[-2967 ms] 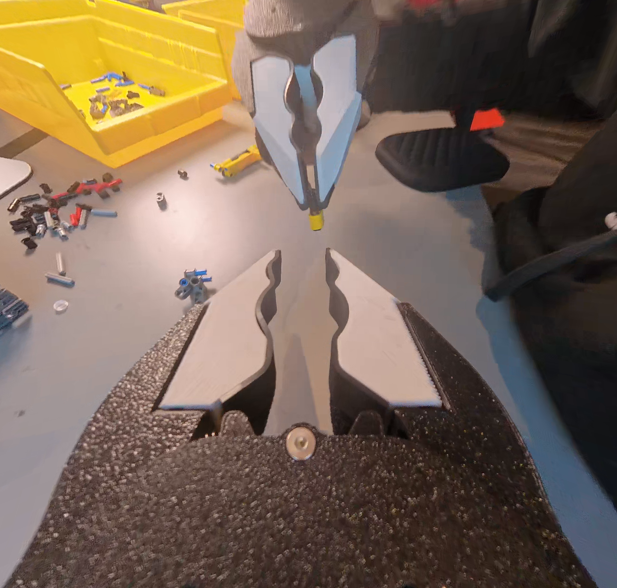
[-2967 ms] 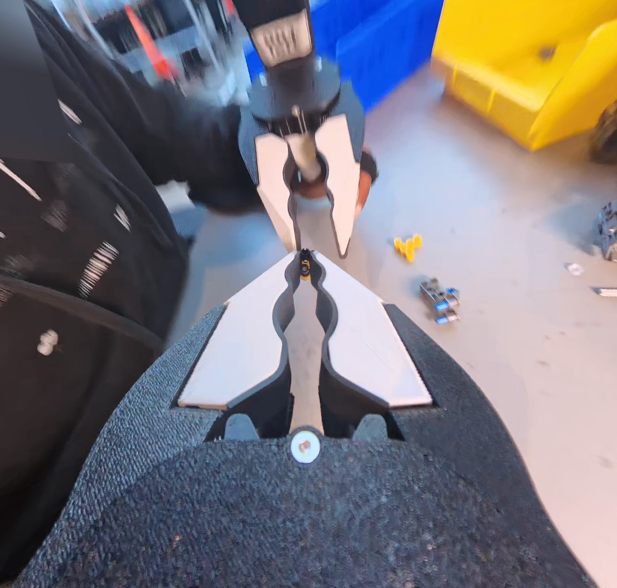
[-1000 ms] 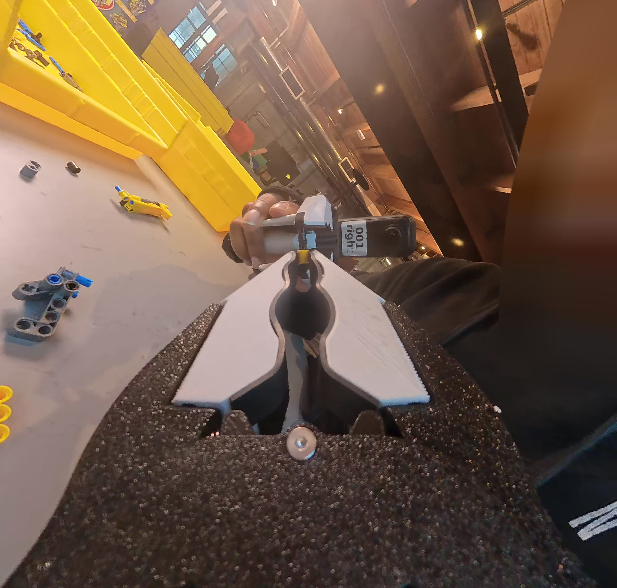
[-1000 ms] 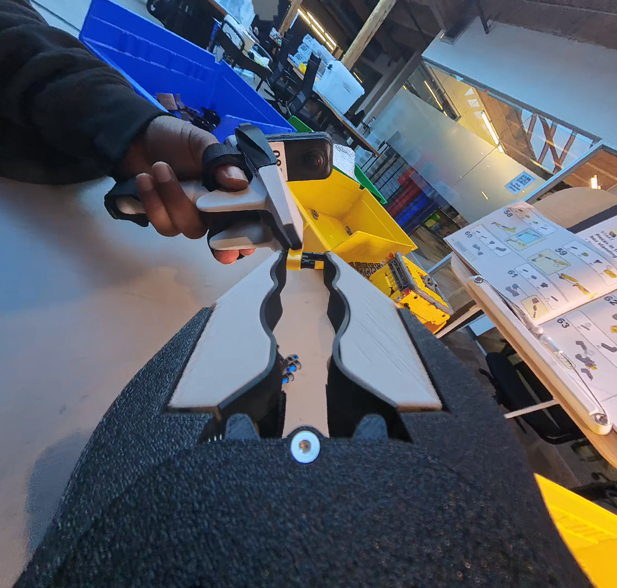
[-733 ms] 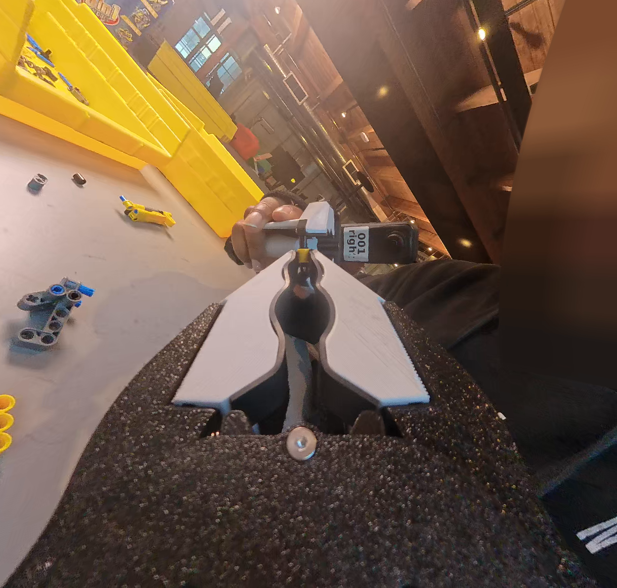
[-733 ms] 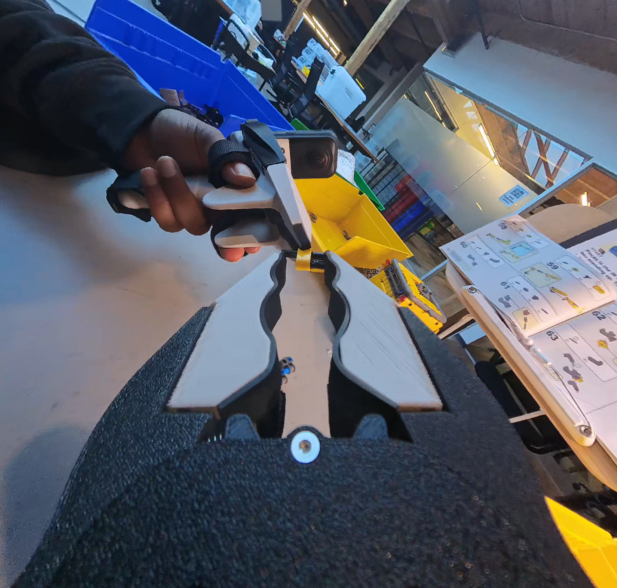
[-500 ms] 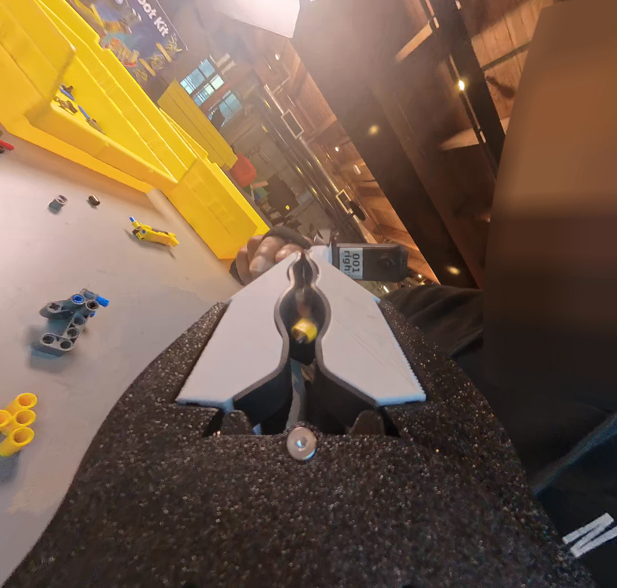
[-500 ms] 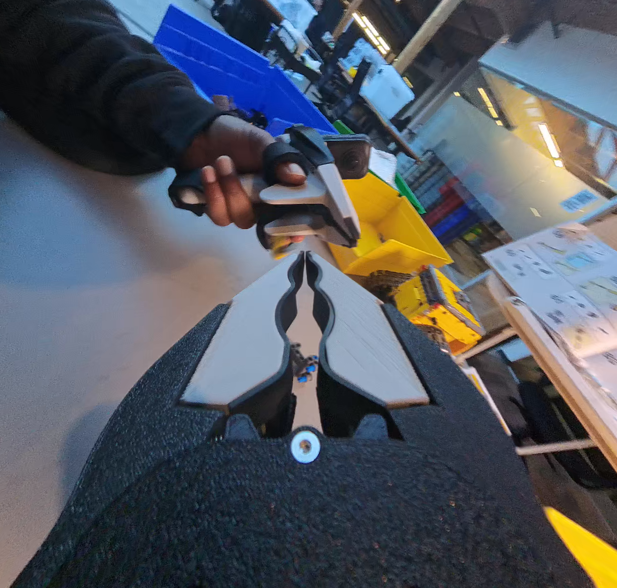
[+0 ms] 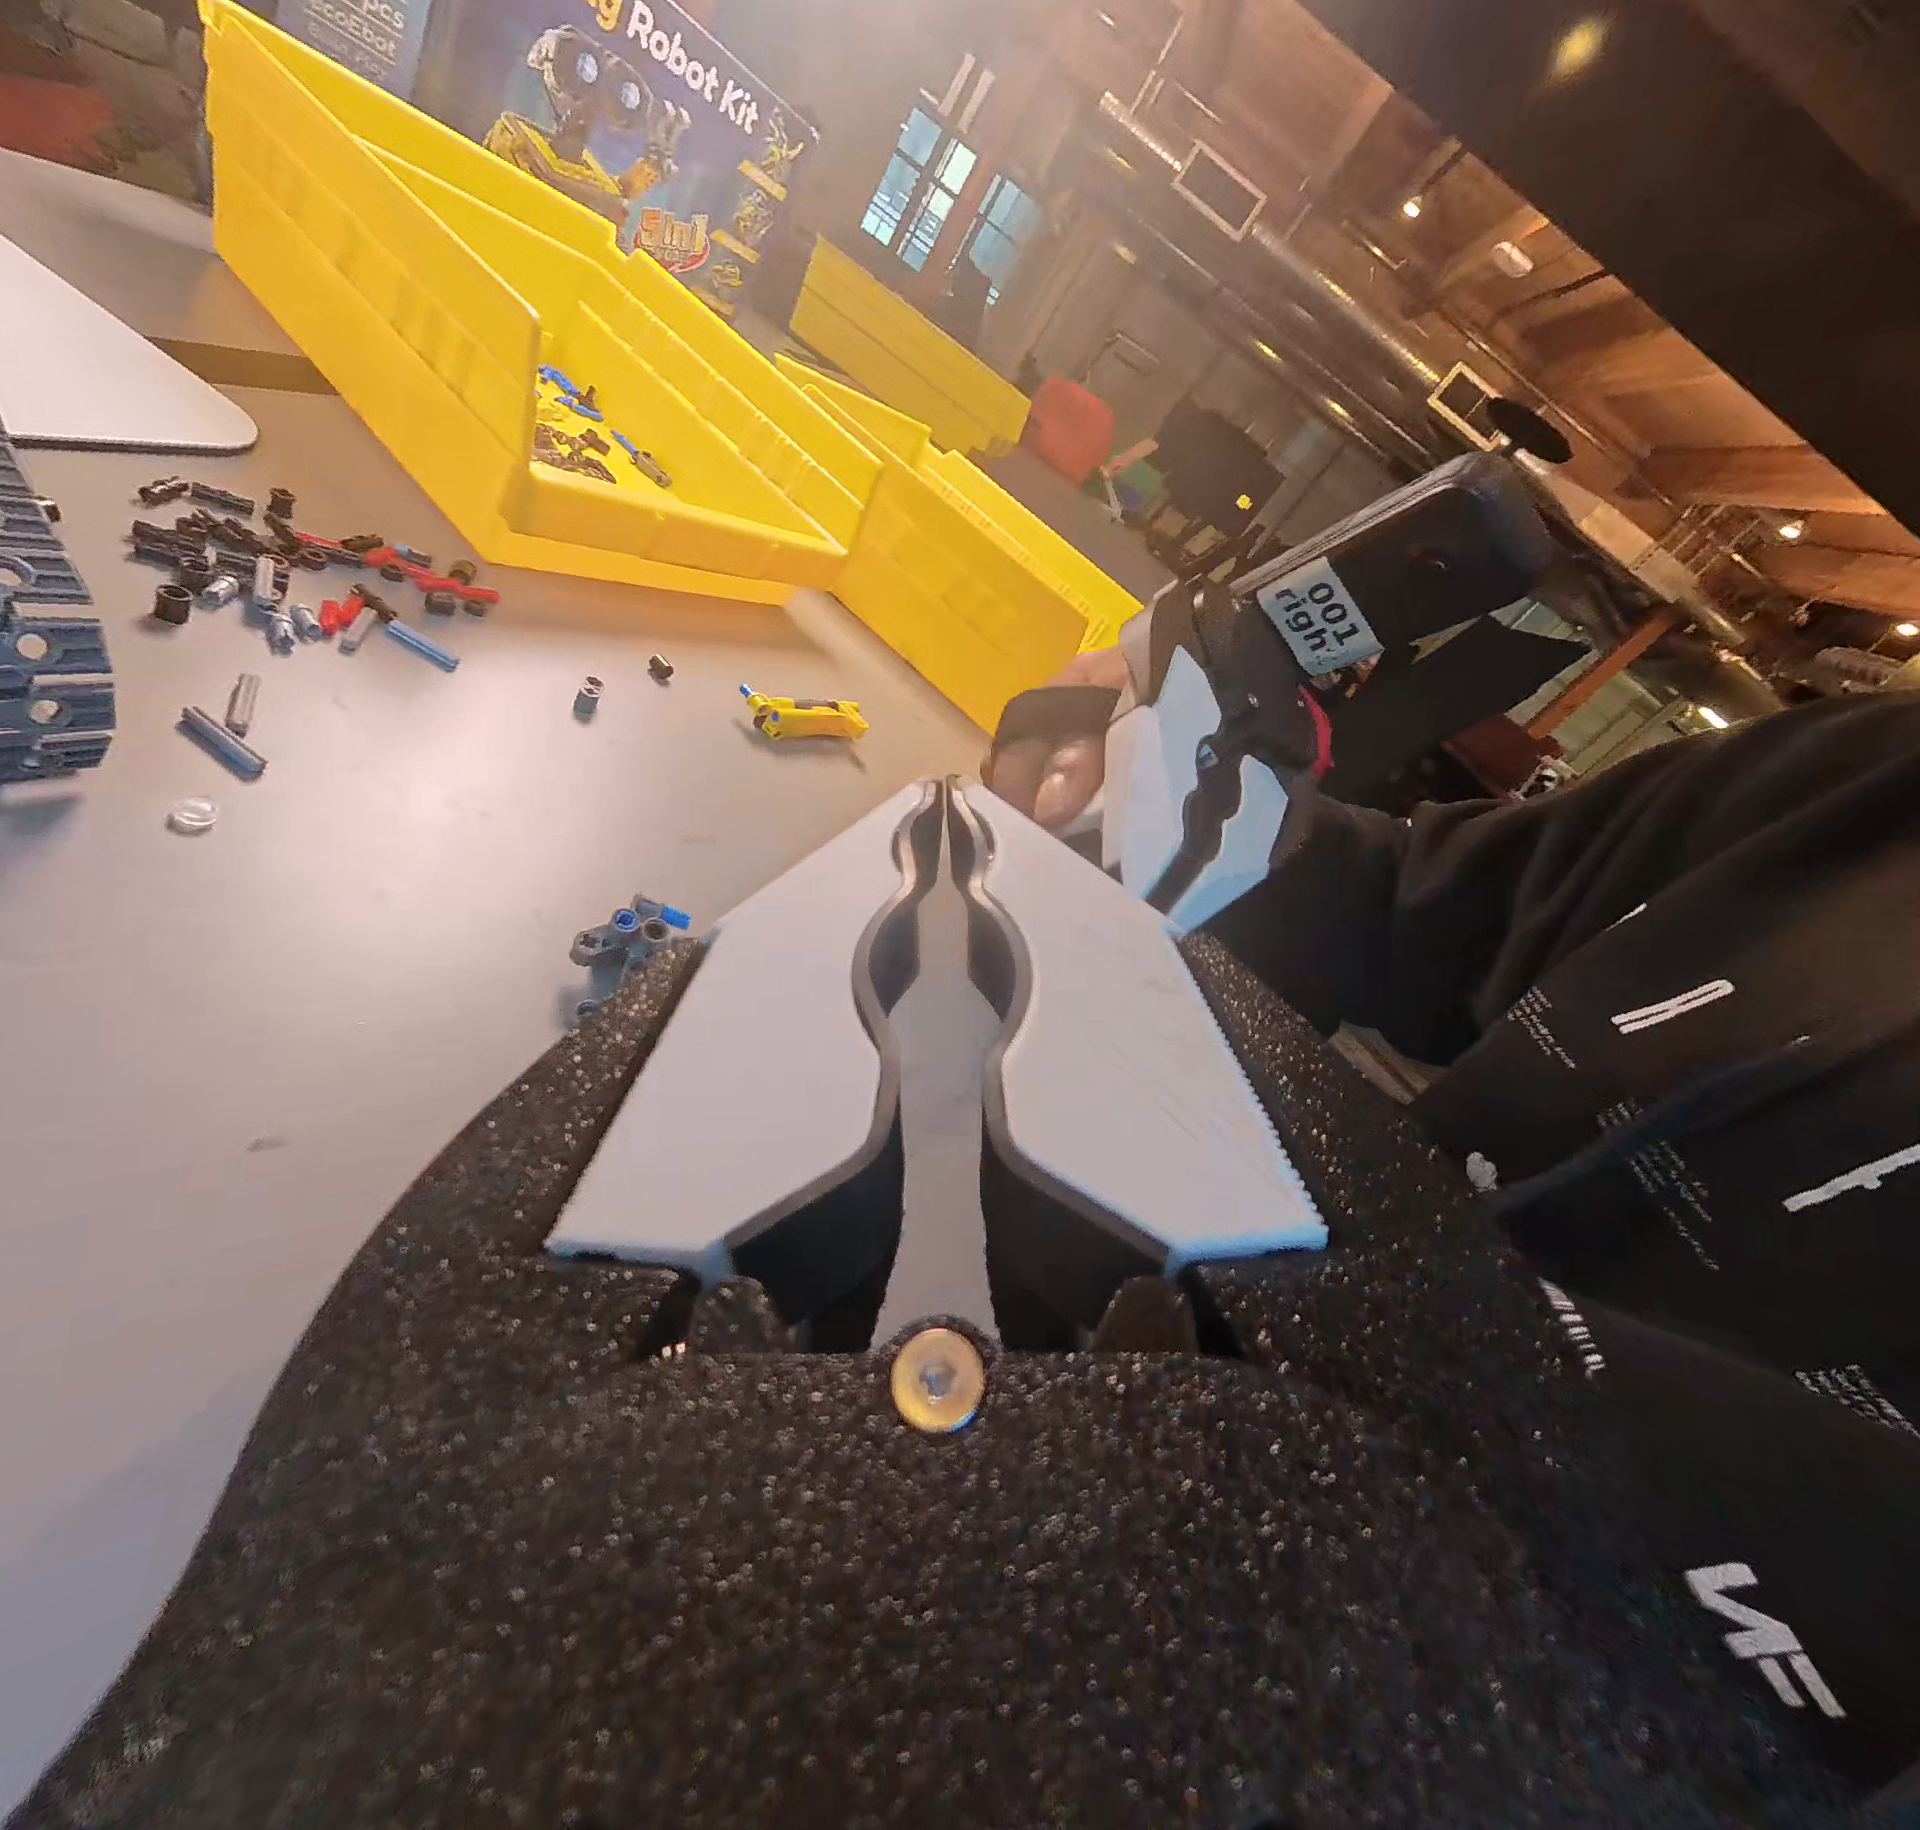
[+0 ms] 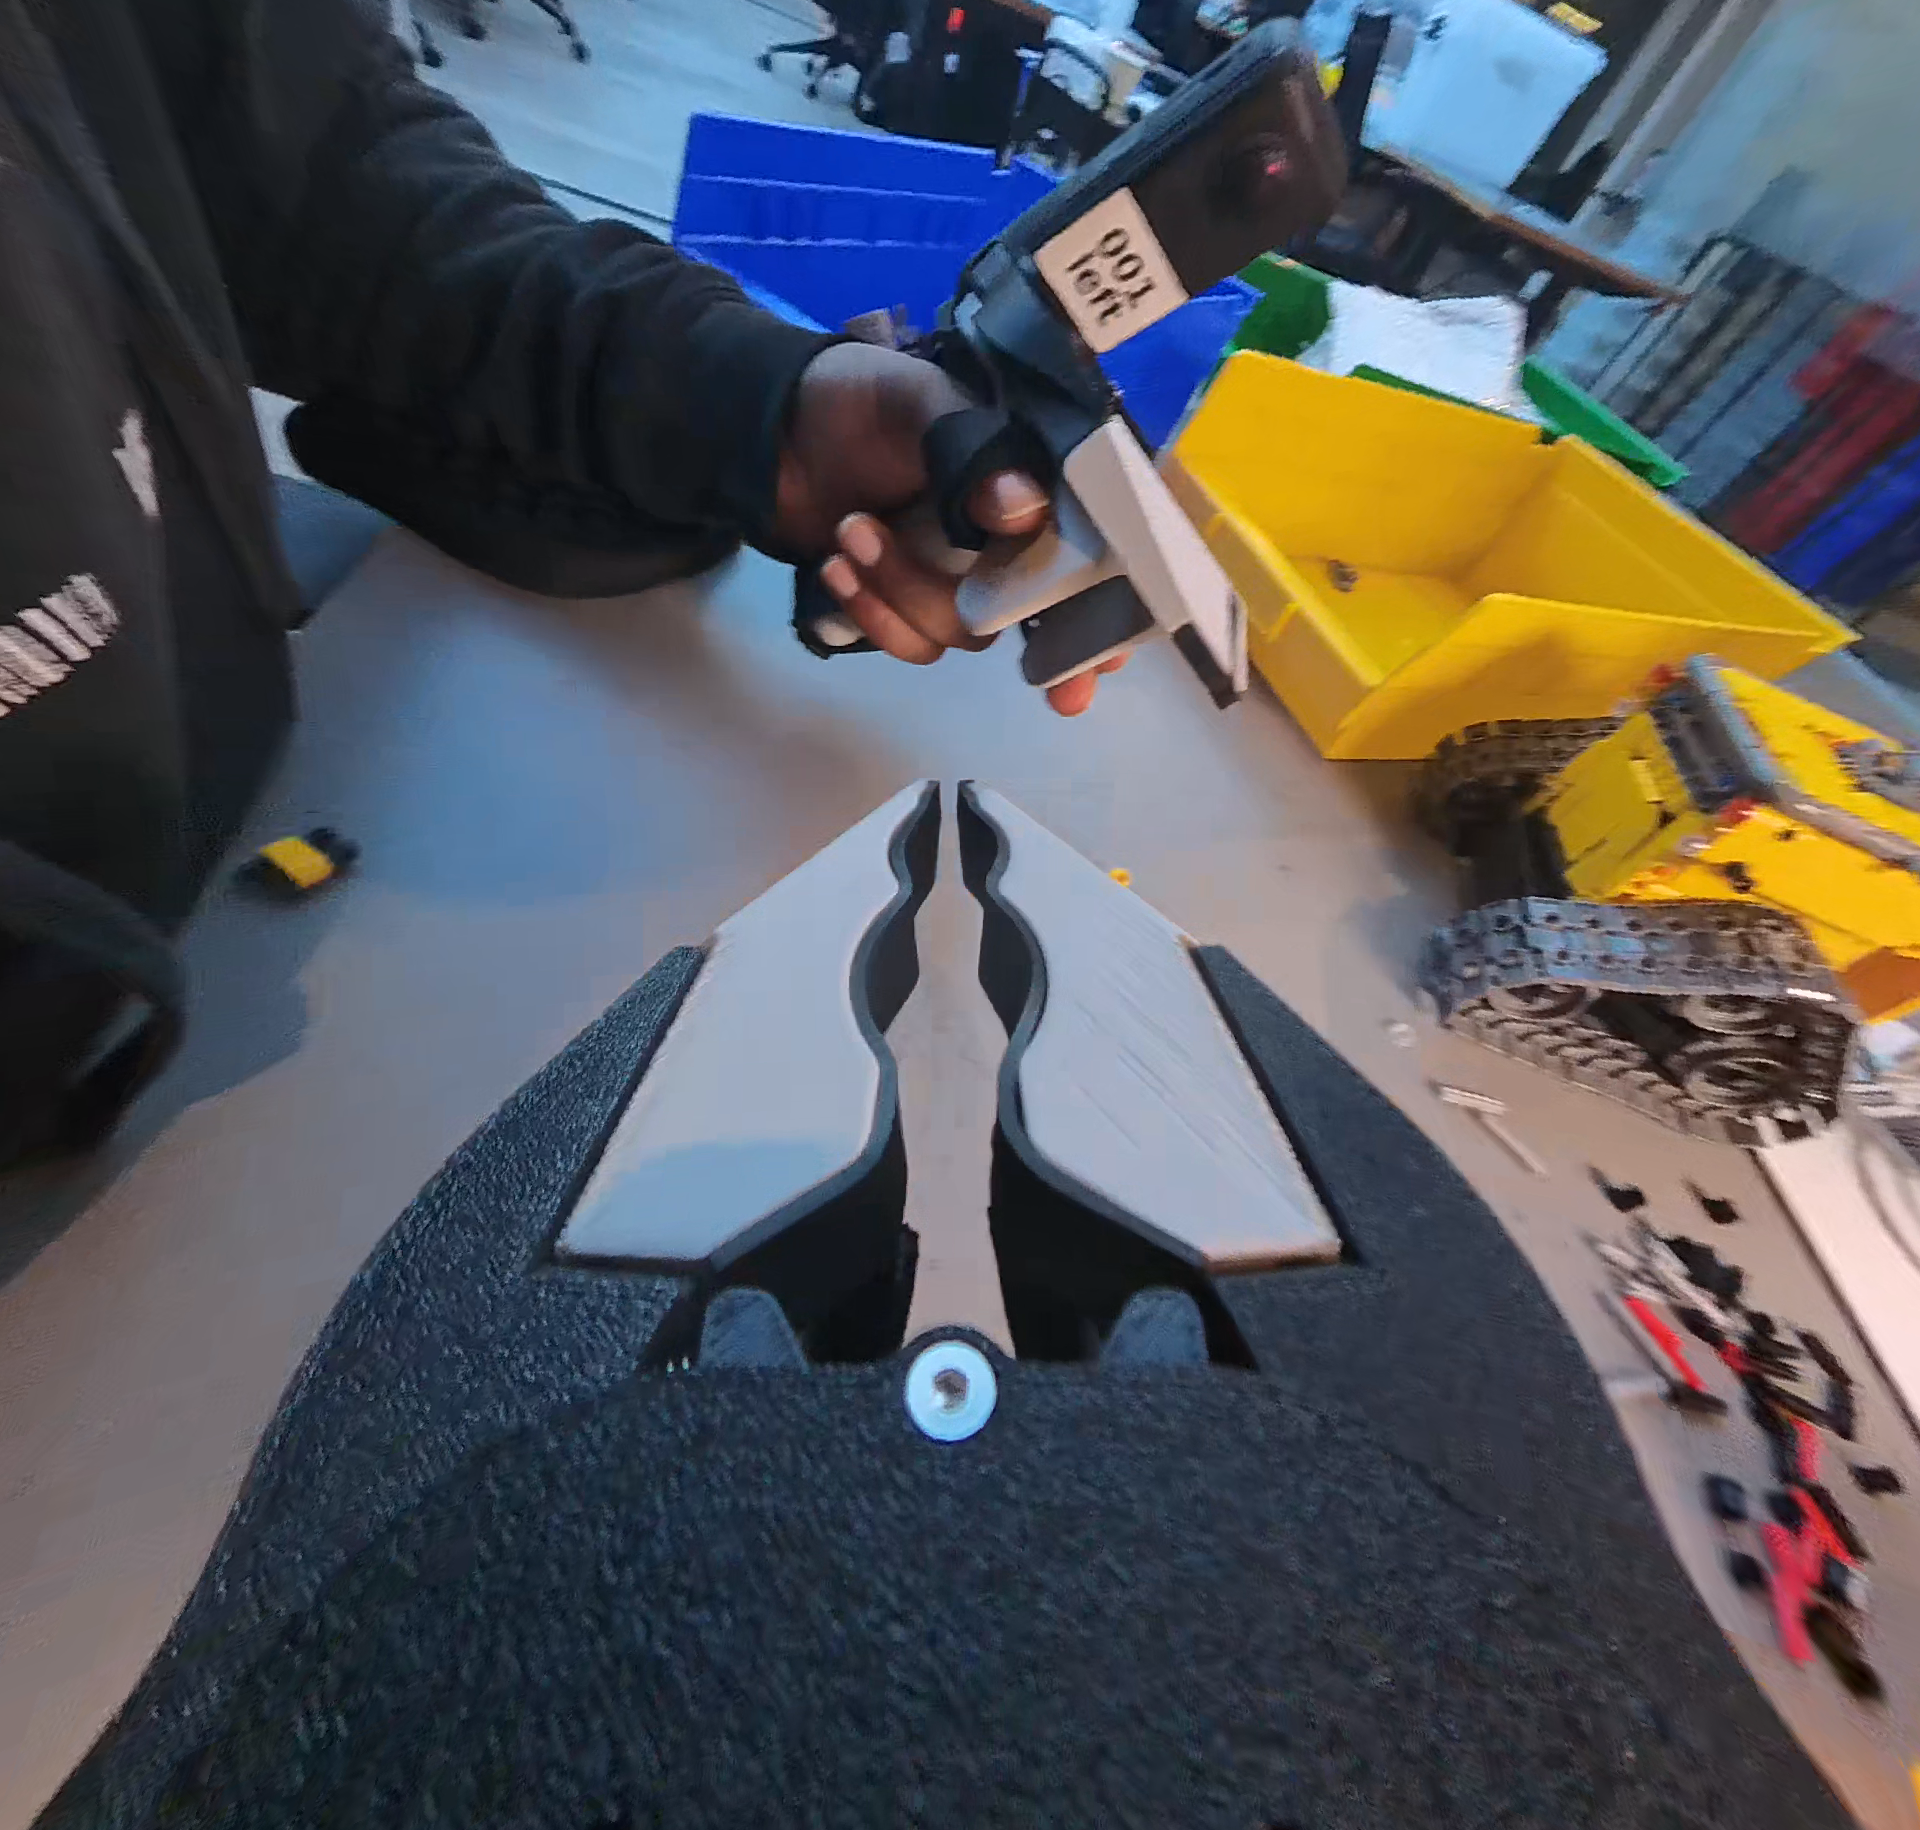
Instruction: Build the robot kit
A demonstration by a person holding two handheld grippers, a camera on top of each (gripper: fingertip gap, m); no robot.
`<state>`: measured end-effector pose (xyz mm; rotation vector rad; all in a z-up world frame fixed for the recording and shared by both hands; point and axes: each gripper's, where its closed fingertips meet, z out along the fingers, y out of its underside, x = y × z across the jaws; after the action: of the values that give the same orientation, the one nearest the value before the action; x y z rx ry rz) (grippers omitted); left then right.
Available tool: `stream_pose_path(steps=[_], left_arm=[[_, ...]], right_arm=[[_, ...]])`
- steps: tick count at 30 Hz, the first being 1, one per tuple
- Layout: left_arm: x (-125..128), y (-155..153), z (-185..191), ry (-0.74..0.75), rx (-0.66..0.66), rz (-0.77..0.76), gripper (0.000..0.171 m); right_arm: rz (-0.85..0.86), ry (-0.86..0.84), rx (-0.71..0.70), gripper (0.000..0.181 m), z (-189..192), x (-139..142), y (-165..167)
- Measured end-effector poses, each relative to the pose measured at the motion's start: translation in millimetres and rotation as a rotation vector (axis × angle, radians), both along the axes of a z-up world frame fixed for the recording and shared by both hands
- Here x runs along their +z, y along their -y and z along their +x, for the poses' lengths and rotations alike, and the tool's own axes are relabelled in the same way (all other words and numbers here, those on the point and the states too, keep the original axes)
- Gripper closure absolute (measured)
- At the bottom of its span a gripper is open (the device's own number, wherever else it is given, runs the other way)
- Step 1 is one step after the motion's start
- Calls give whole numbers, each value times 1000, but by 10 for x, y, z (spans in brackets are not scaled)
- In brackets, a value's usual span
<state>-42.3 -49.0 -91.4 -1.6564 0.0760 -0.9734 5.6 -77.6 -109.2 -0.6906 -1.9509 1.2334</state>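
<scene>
A grey table [image 9: 312, 1001] in a large workshop-like room carries building-toy parts. In the left wrist view, at far left lies a dark toothed track piece [image 9: 42, 637], then a scatter of small black, red, grey and blue pins [image 9: 301, 585], with yellow bins [image 9: 582, 367] and a printed kit box [image 9: 613, 87] behind them. A small yellow part [image 9: 805, 715] lies apart nearer the middle, and a grey-and-blue connector piece [image 9: 629, 939] sits just beside the left gripper [image 9: 948, 793], whose fingertips are pressed together with nothing between them. To its right a hand grips the right gripper [image 9: 1195, 845], held above the table edge. In the right wrist view, a black sleeve [image 10: 468, 326] fills the left, and a small yellow-and-black part [image 10: 296, 861] lies on the table near it. The right gripper [image 10: 948, 793] is nearly closed, only a thin slit between its tips, and empty. Beyond it the other gripper is held in the air by a hand [image 10: 883, 523]. Farther right stand a yellow bin [image 10: 1455, 554] and a yellow tracked model [image 10: 1683, 907], with loose black and red pieces [image 10: 1766, 1417] at the right edge.
</scene>
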Motion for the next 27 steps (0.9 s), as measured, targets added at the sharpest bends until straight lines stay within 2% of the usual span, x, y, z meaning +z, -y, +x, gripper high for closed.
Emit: stream_pose_path(steps=[3, 8, 14, 18, 20, 23, 25, 27], left_arm=[[-69, -23, -22, -37, 9, -4, 169], [-169, -61, -106, -89, 36, -13, 165], [-301, -96, -130, -230, 57, -13, 164], [-329, -91, -54, -265, 33, -6, 164], [-347, -85, -19, -287, 24, -3, 164], [-338, -63, 41, -311, 2, 16, 164], [-307, -36, 78, -325, -15, 41, 161], [-231, 10, 137, -328, -45, 85, 158]], right_arm=[[-32, 135, 132, 172, 119, -202, 232], [27, 404, 371, 163, 466, -653, 697], [193, 474, 528, 159, 679, -880, 1150], [252, 481, 561, 156, 699, -971, 1297], [278, 479, 556, 164, 684, -996, 1313], [295, 485, 538, 166, 682, -1006, 1273], [276, 435, 461, 166, 579, -942, 1114], [189, 293, 307, 166, 356, -659, 802]])
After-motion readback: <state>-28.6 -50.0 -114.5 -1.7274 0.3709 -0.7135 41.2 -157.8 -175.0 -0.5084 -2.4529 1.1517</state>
